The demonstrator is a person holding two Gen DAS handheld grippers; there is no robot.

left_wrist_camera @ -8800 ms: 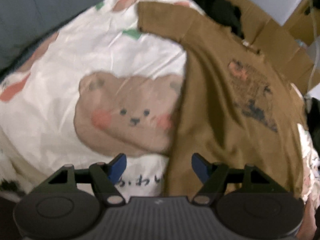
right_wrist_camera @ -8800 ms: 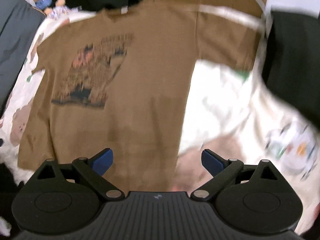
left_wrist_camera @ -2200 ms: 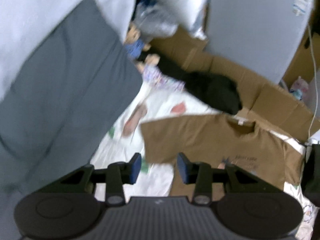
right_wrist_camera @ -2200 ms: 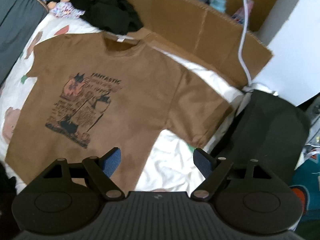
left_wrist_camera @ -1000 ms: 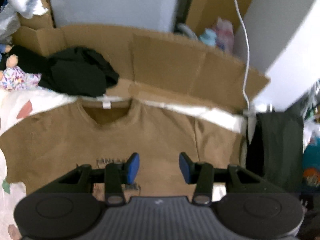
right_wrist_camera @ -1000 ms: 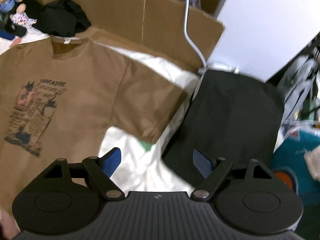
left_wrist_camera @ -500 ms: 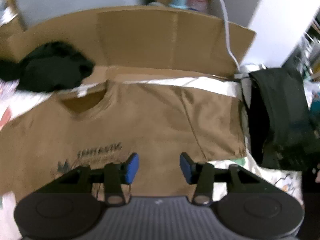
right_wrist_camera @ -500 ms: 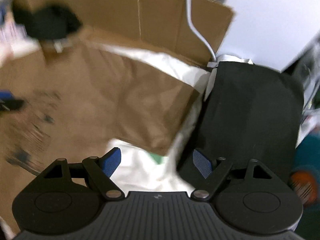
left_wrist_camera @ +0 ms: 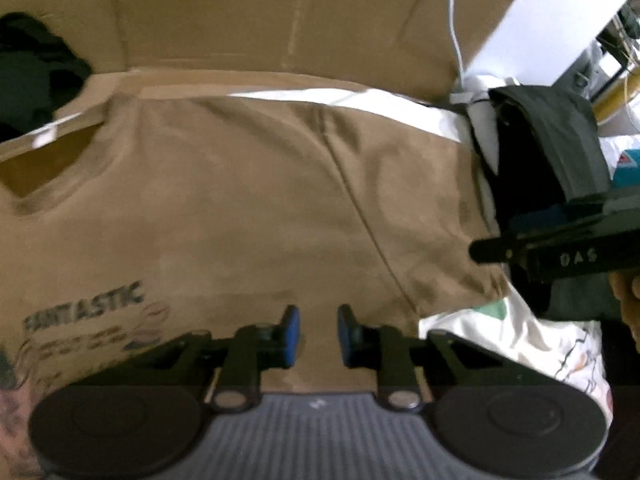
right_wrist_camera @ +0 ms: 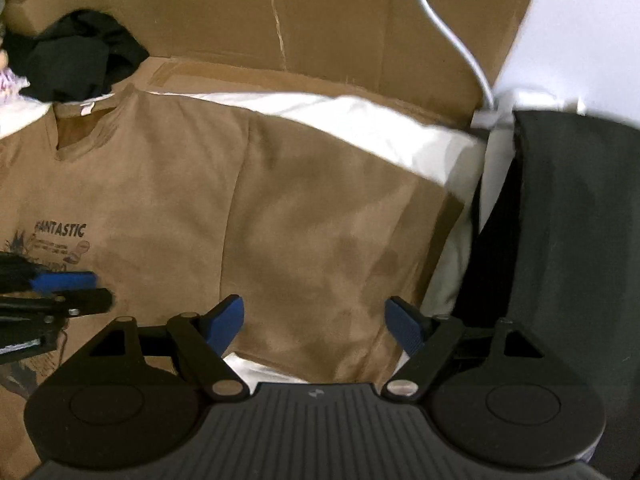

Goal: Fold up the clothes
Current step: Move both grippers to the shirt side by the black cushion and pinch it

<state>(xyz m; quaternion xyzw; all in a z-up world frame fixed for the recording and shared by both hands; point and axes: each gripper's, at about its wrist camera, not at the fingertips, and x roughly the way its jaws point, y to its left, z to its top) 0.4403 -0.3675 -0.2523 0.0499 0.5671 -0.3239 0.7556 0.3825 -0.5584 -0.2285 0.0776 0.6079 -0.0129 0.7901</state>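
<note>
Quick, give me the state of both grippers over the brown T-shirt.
Left gripper: closing, narrow gap, nothing gripped, above the brown T-shirt.
Right gripper: closing, still wide, over the sleeve, holding nothing.

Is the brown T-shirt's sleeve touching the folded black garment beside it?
Apart. The right wrist view shows white bedding between the sleeve and the black garment.

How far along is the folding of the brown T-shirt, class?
Done: the brown T-shirt lies spread flat, unfolded. In hand: both grippers are closing, the left gripper over the chest, the right gripper over the sleeve; neither grips fabric yet. Left: every fold.
</note>
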